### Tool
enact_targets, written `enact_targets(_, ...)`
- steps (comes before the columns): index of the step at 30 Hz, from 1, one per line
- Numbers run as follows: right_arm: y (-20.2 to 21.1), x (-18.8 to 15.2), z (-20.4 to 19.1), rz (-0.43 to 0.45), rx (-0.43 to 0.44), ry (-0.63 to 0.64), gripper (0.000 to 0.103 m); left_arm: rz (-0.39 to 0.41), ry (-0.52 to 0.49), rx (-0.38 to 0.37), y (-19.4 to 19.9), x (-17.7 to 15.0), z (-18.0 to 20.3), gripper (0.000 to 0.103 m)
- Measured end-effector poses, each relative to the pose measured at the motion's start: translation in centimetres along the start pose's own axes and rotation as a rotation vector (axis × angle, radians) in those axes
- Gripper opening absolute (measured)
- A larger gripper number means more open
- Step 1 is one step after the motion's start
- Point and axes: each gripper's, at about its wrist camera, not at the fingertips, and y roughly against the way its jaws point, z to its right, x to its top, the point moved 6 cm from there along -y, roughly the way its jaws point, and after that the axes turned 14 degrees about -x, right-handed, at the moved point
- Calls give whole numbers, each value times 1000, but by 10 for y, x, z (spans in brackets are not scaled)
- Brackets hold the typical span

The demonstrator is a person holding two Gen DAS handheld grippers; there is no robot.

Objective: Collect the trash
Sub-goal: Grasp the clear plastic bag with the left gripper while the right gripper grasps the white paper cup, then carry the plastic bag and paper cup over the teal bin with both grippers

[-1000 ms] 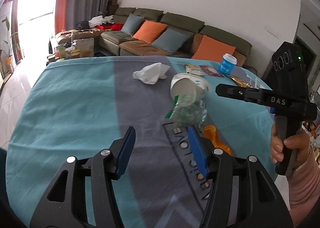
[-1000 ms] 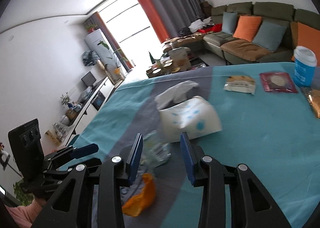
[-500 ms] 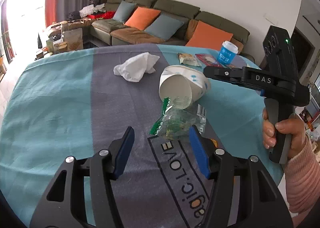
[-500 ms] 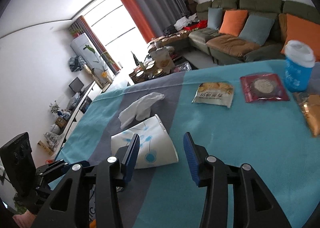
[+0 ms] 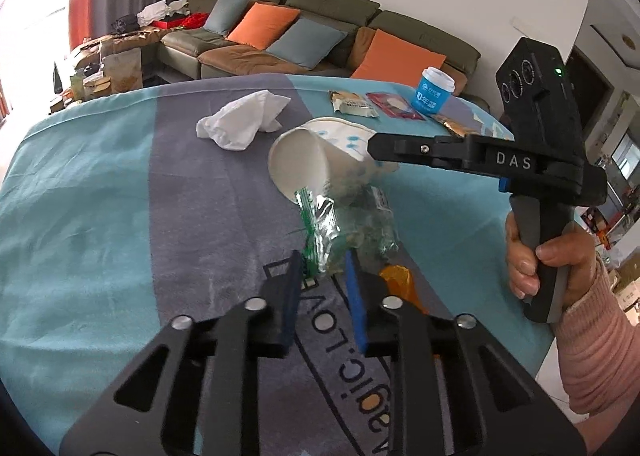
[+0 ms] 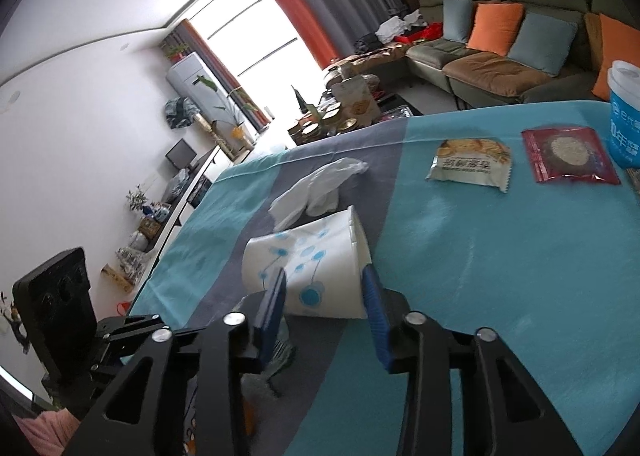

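Nearest, left gripper [image 5: 323,270] clenched on the crumpled clear-and-green plastic wrapper [image 5: 344,228], jaws just closed, blue pads pinching its near edge on the grey stripe of the teal-and-grey cloth-covered worktop [image 5: 100,216]. Probably almost weightless, crackly, slick; likely to slip from a shallow pinch, so best gathered where the film bunches thick. Just beyond, touching the wrapper, a white paper cup with blue dots [image 6: 308,272] on its side, right gripper [image 6: 323,290] straddling its base end, jaws just narrowing, left pad at the wall; full squeeze not clear. Light and thin-walled by the look, easily crushed; base ring the stiffer hold. Farther off, a crumpled white tissue [image 5: 244,120], soft, fit for pinching anywhere.
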Motion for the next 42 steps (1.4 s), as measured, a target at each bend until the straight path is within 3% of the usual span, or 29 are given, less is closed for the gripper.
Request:
enact_targets(9, 13, -6, -8, 22, 53, 13, 11, 30, 3, 6, 12, -4, 2, 13)
enact_targets(18, 27, -7, -23, 63, 101, 12, 2, 93, 36, 44, 43, -15, -1, 12)
enact_targets(29, 43, -2, -54, 106, 165, 43, 2, 194, 82, 140, 106, -32, -13, 12)
enact_targets(42, 43, -10, -107, 90, 246, 109, 2, 264, 129, 249, 166, -62, -24, 12)
